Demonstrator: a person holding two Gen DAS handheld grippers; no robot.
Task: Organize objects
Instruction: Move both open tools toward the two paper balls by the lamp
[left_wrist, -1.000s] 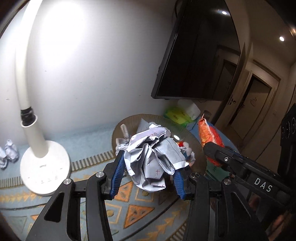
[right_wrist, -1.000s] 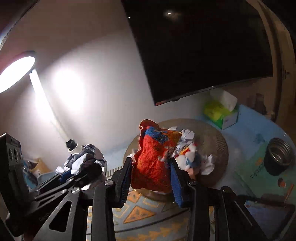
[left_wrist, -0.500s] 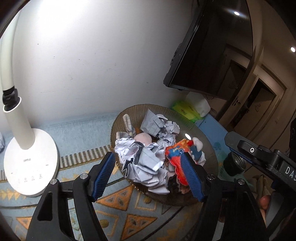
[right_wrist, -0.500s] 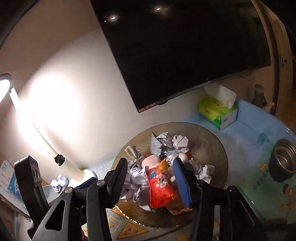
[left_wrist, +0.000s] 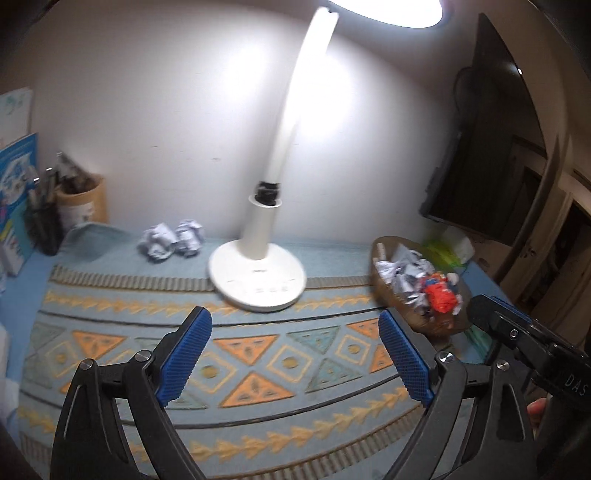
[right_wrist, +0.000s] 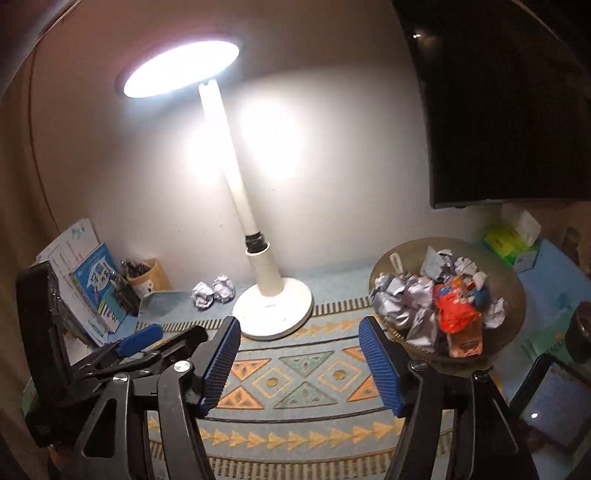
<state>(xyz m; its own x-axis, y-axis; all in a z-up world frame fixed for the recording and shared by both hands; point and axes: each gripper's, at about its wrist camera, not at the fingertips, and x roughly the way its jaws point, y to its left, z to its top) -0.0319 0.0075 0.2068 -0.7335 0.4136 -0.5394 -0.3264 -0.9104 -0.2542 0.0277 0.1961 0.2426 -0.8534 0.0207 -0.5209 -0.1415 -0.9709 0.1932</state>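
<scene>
A round woven basket at the right holds several crumpled paper balls and a red snack bag. Two more crumpled paper balls lie by the wall, left of the lamp. My left gripper hovers over the patterned mat, its jaws opening with nothing between them. My right gripper is also over the mat, left of the basket, jaws opening and empty. The left gripper's blue pads show at the lower left of the right wrist view.
A white desk lamp stands lit at mid-table. A pen cup and books sit at the left. A green tissue box, a dark metal cup and a tablet are at the right, under a wall screen.
Both grippers let go: the paper wad and the red snack bag now lie in the basket. Both have swung left, away from the basket, with jaws spreading wider.
</scene>
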